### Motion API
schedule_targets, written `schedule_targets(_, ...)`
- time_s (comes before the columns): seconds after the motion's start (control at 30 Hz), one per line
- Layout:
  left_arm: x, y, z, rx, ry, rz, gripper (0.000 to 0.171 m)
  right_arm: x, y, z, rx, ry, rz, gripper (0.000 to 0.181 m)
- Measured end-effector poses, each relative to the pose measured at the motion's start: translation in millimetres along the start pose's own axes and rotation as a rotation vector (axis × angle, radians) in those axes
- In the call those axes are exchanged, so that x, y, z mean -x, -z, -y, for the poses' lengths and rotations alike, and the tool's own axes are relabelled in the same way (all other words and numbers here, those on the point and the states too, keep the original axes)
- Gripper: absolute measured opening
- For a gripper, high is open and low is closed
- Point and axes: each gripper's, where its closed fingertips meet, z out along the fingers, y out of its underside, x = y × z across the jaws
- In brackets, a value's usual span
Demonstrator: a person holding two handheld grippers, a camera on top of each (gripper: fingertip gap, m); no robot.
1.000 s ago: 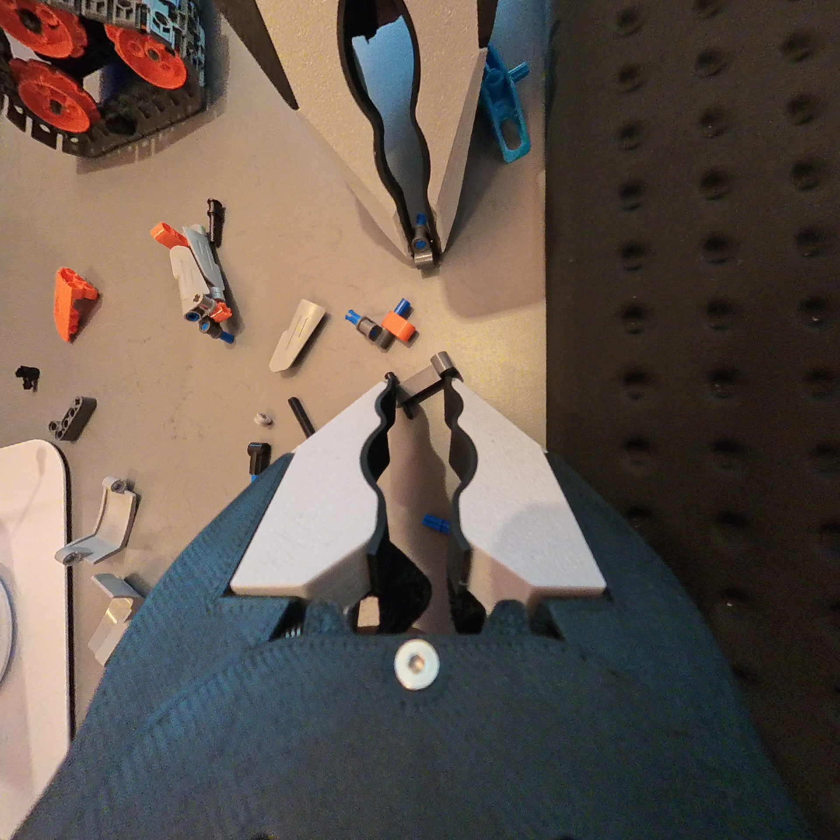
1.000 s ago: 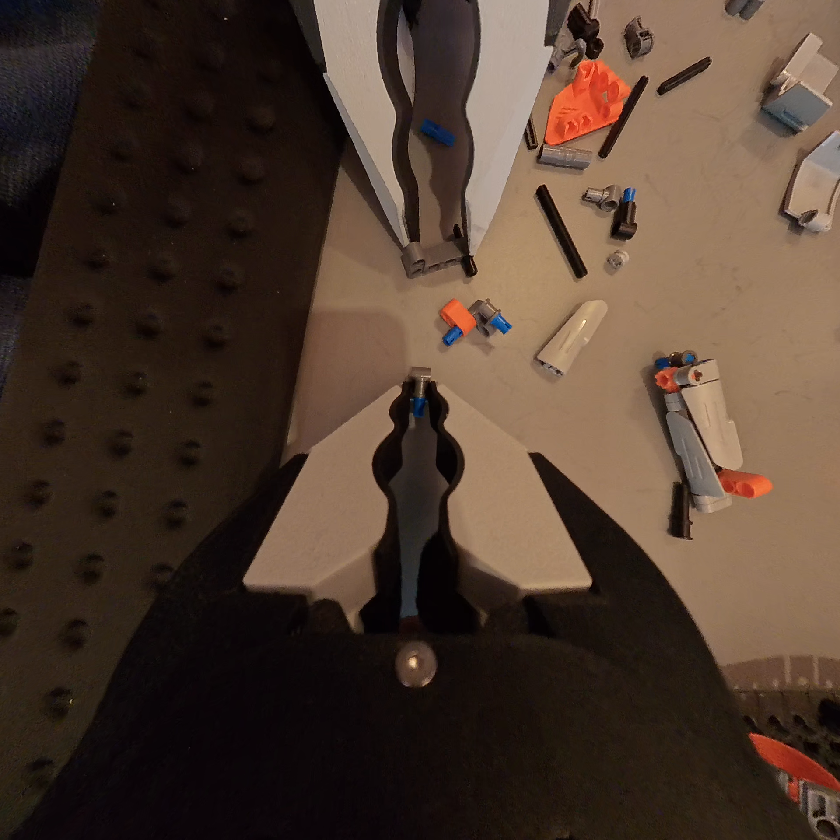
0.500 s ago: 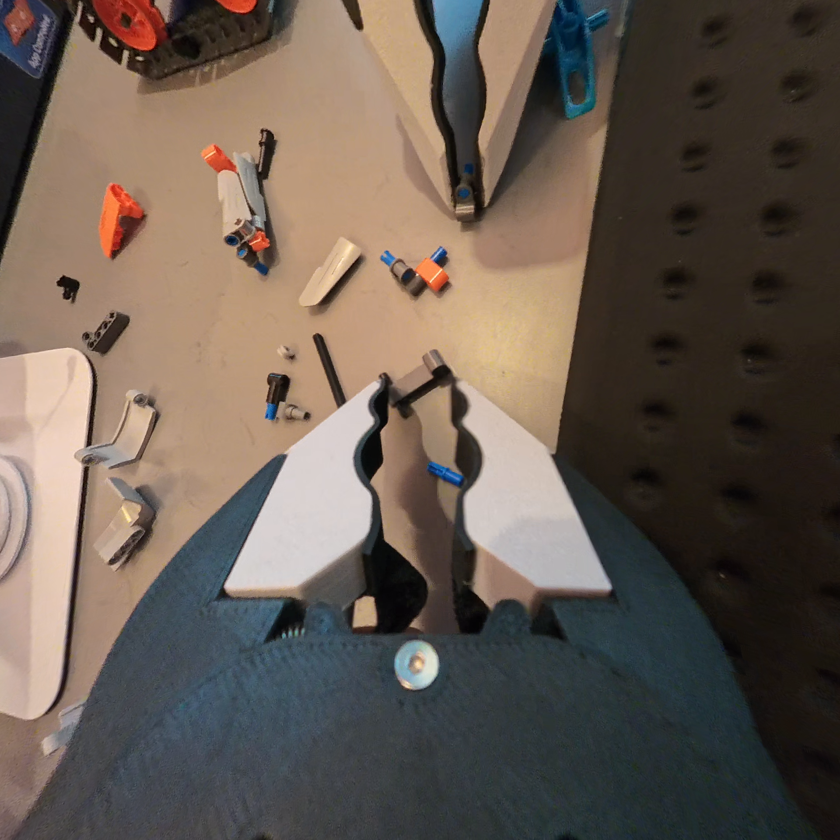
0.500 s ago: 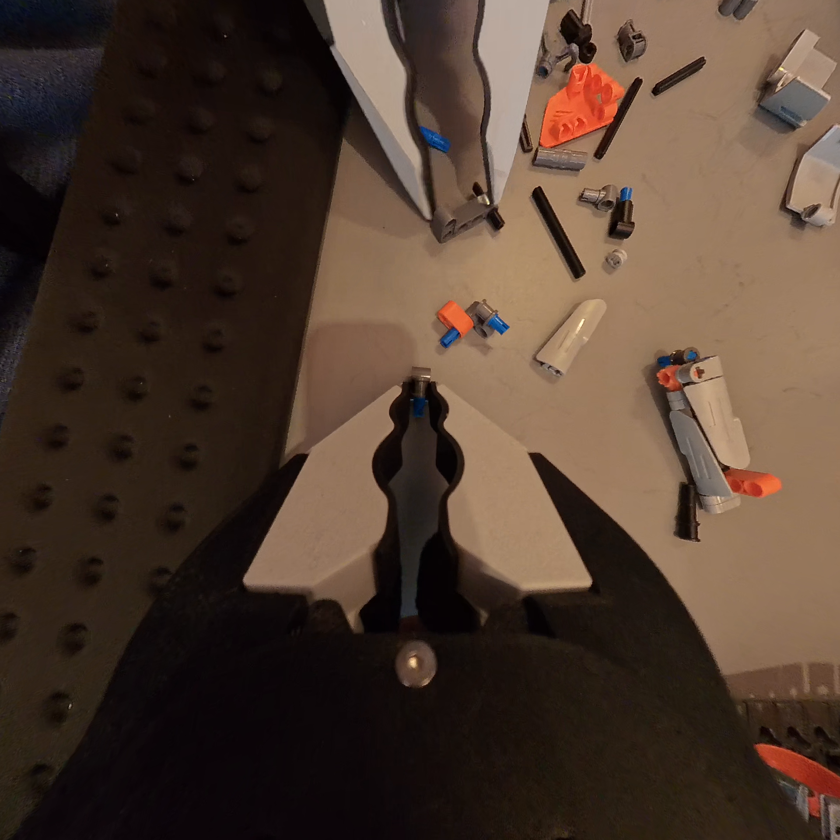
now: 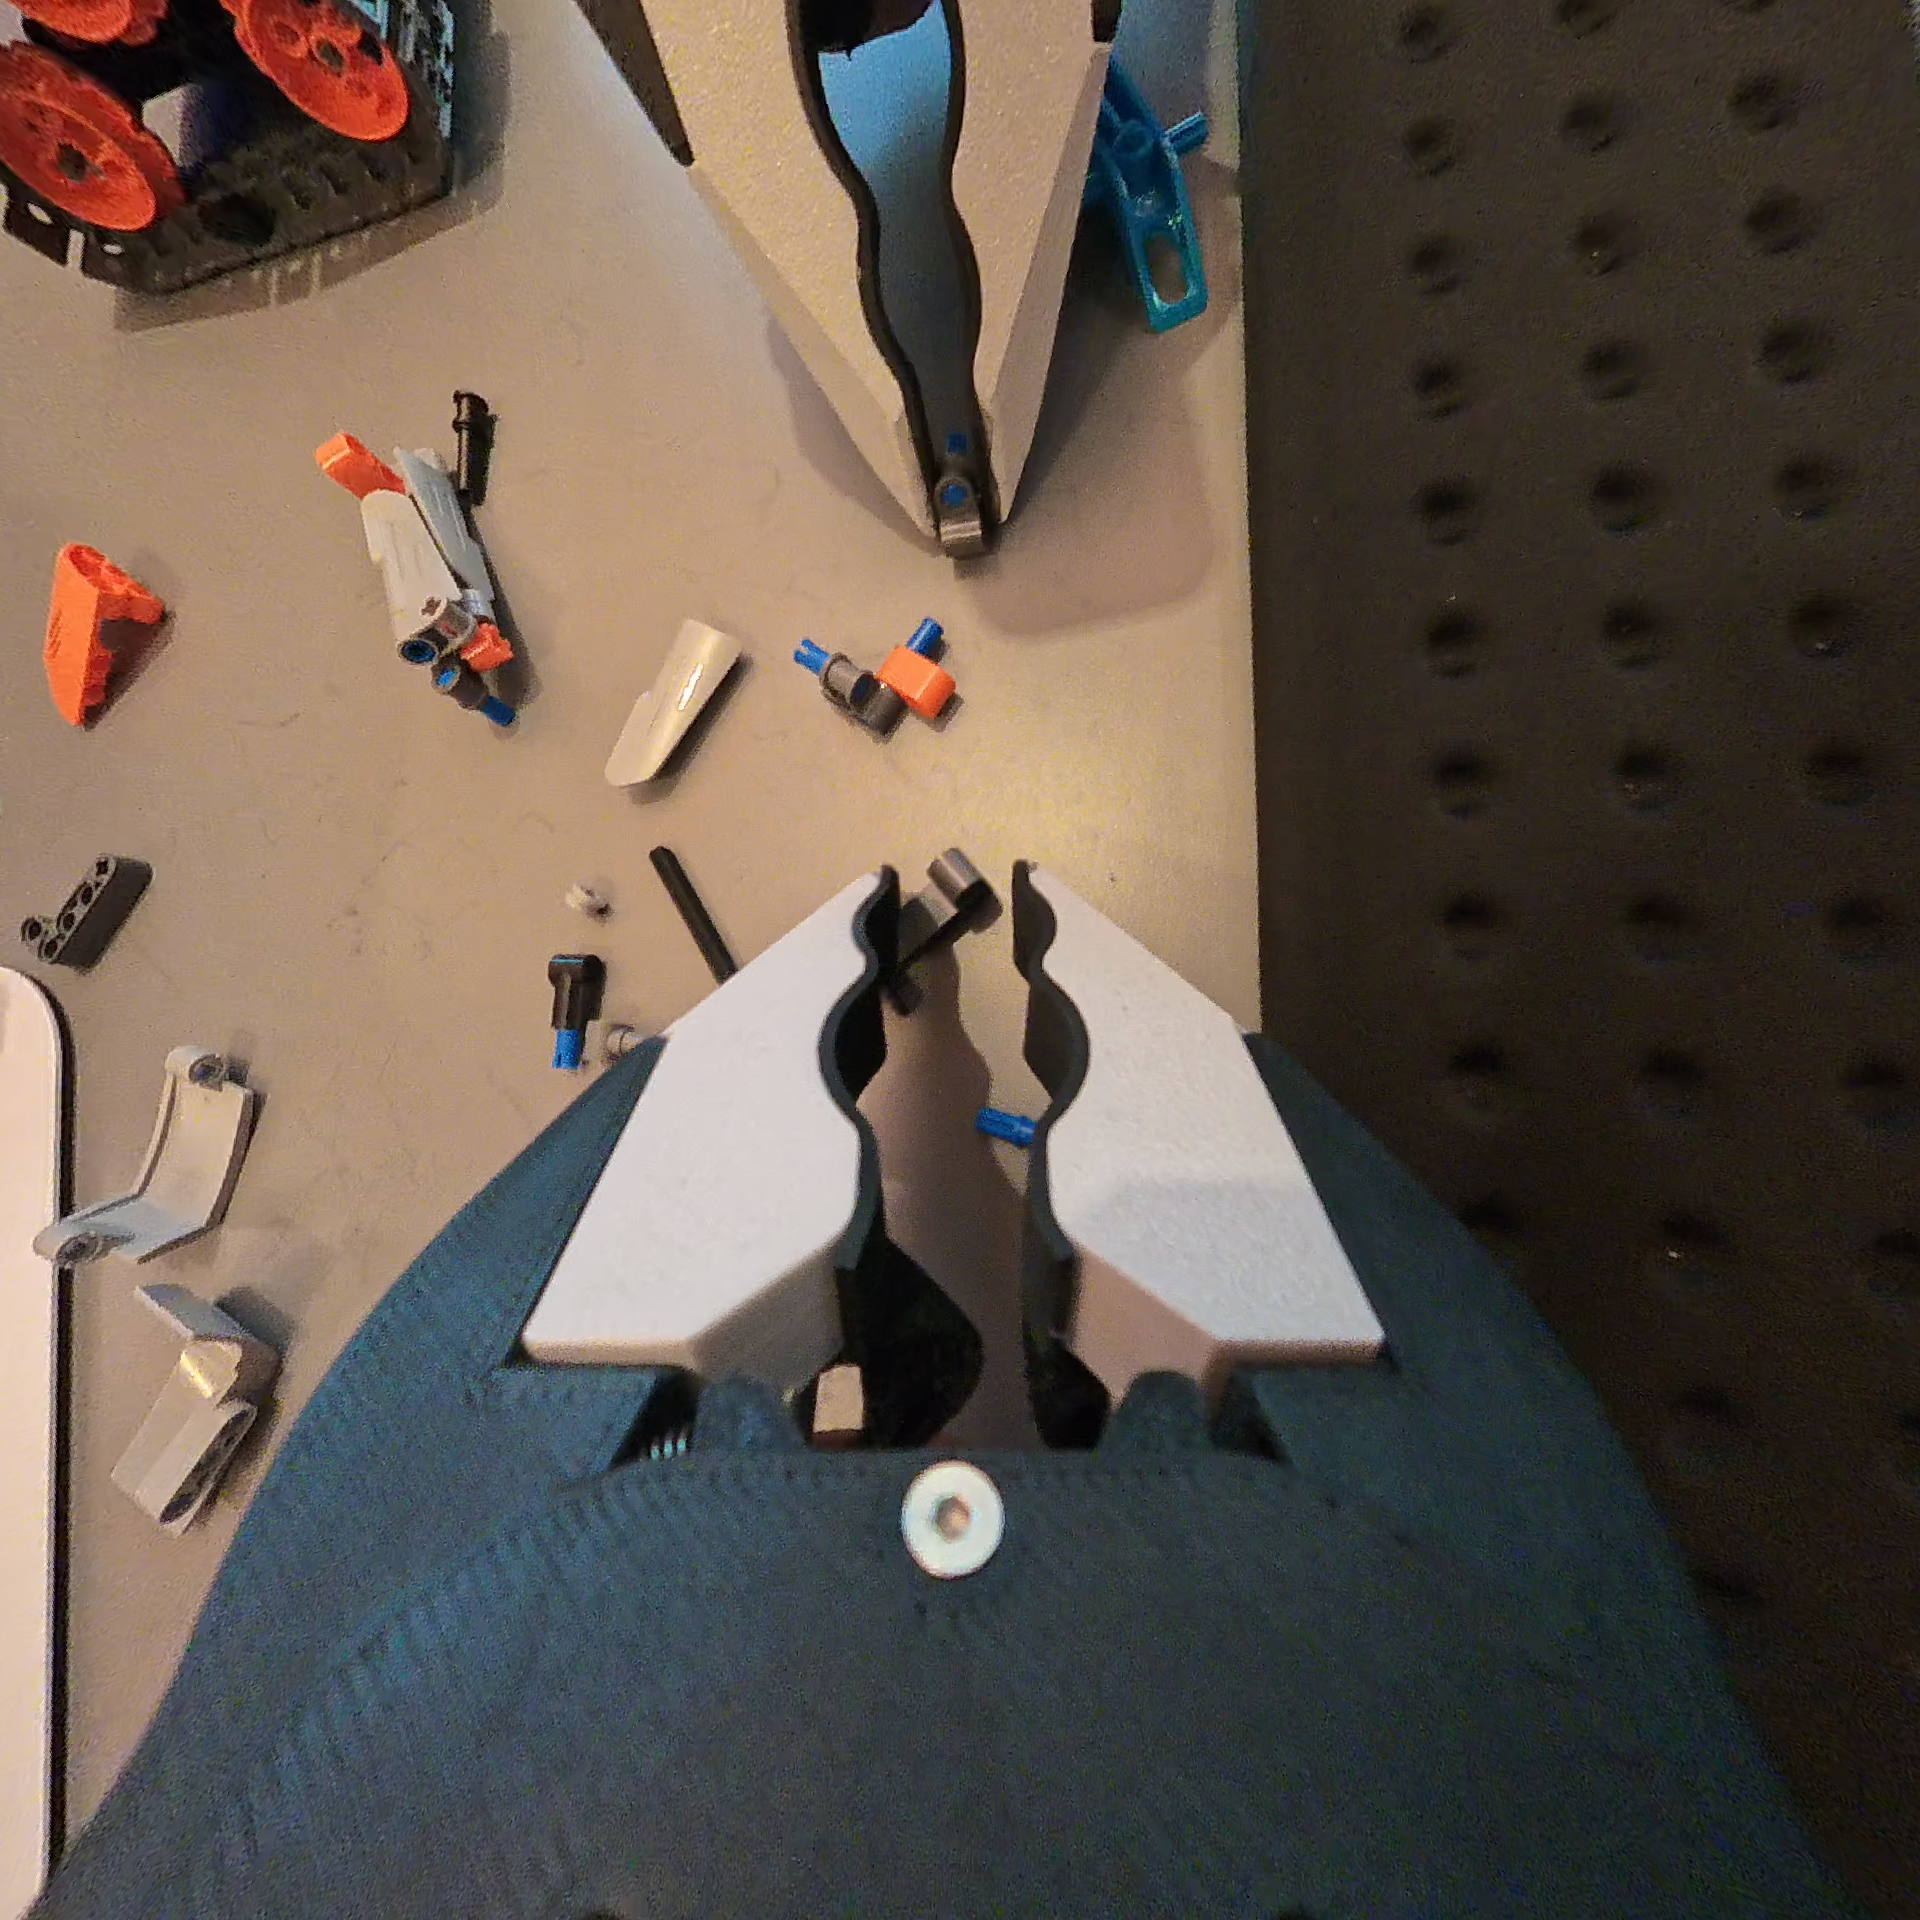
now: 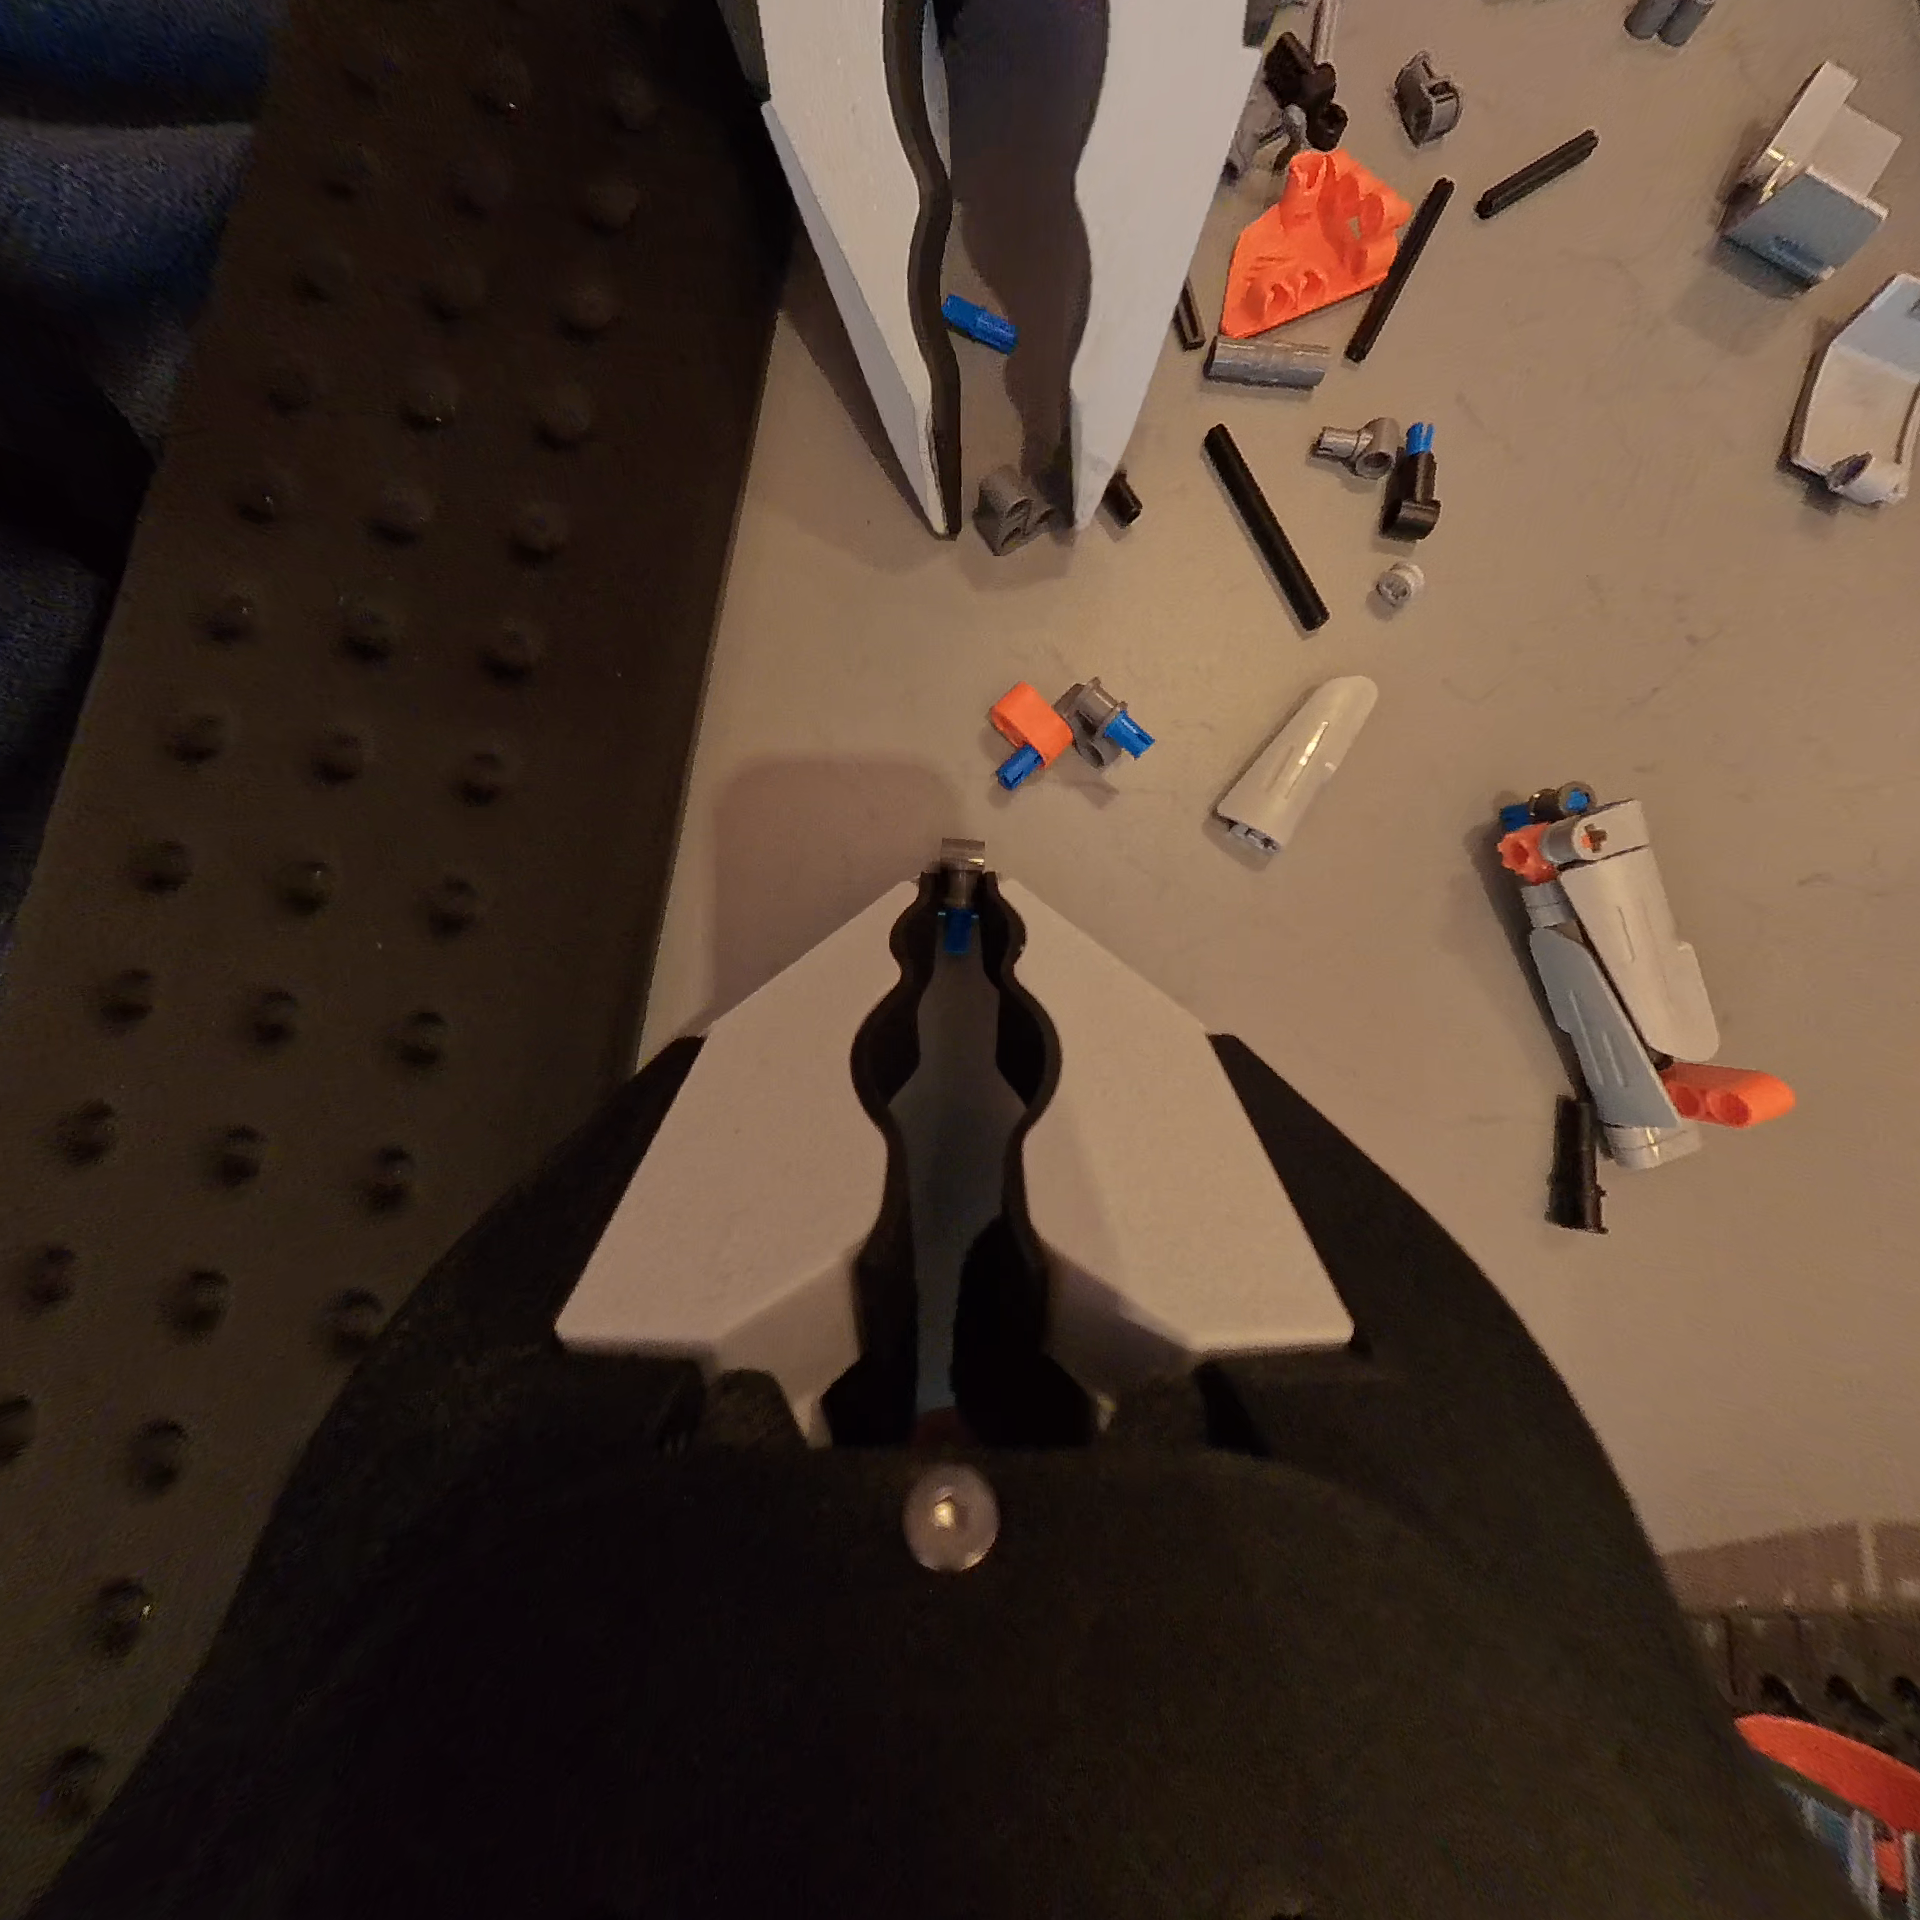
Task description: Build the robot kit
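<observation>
Two hand-held grippers: right hand-held gripper (image 6: 961, 883) pinches a small grey connector (image 6: 962, 858) at its tips; light, stiff, slippery. Left hand-held gripper (image 5: 951, 883), jaws apart, straddles a grey-black pin piece (image 5: 940, 925); beyond, loose parts on the surface (image 5: 312, 831).

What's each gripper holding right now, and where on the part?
Right gripper: small grey connector with blue pin, pinched between the jaws' tips. Left gripper: grey connector on black pin sits between the tips; grip unclear.

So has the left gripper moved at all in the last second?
Yes. In the right wrist view the left gripper has pulled back up the frame, away from the orange-and-grey connector, which has not shifted.
</observation>
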Motion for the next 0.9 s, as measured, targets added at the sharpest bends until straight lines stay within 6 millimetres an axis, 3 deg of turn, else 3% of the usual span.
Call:
schedule_targets(0.4,-5.0,-9.3,10.7,-0.013,-0.009,-0.012,0.010,-1.9,1.2,-1.6,0.000,0.003,-0.011,0.006)
schedule_targets(0.63,9.6,-15.4,13.2,-0.001,0.061,0.047,0.010,-4.9,3.2,-3.9,0.003,0.000,-0.024,0.006)
schedule_targets(0.8,22.3,-8.8,7.6,0.006,0.103,0.079,0.032,-6.3,4.2,-5.2,0.004,0.000,-0.030,0.006)
schedule_targets(0.9,25.2,3.0,6.0,-0.019,0.101,0.062,0.033,-8.6,5.5,-6.9,0.008,-0.003,-0.040,0.006)
